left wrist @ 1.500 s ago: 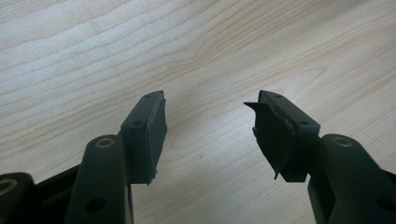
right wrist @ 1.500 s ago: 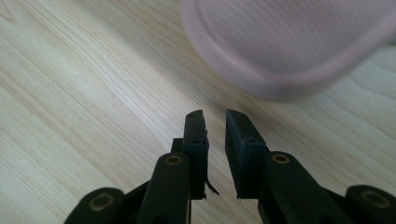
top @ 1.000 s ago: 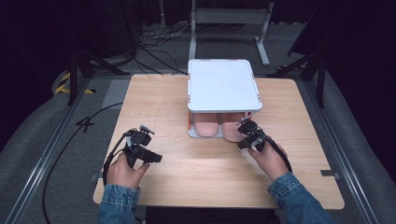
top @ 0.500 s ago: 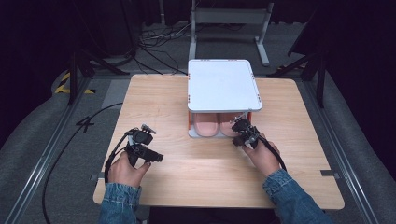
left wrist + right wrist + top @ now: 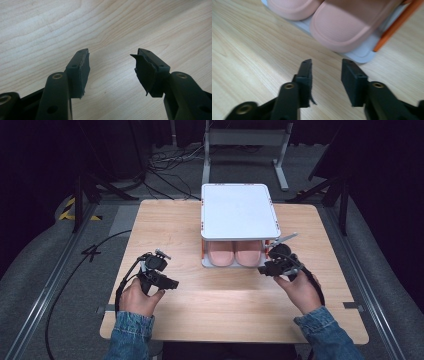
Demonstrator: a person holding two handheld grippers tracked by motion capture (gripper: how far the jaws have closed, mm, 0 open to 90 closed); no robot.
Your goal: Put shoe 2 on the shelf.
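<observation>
Pink slippers (image 5: 235,253), one pair, ribbed fabric, lying side by side on the lower shelf of a small white rack (image 5: 238,211) with orange posts; the rack stands at the far middle of a pale wood table (image 5: 220,307), its flat white top covering all but the slippers' rounded ends. In the right gripper view those ends (image 5: 347,27) sit on the white base plate, which rests on the wood, with an orange post at the picture's right edge. Right gripper (image 5: 268,265): held just beside the rack's near right corner, close to the right-hand slipper but apart from it; its jaws have just been opening and stand moderately parted, with nothing between them (bare wood shows in the gap). Left gripper (image 5: 167,281): held over the near left part of the table, well apart from the rack, cable trailing off the table's left side; jaws set wide, nothing between them, the pad on one jaw frayed at its edge. Both forearms wear blue denim sleeves (image 5: 127,337).
</observation>
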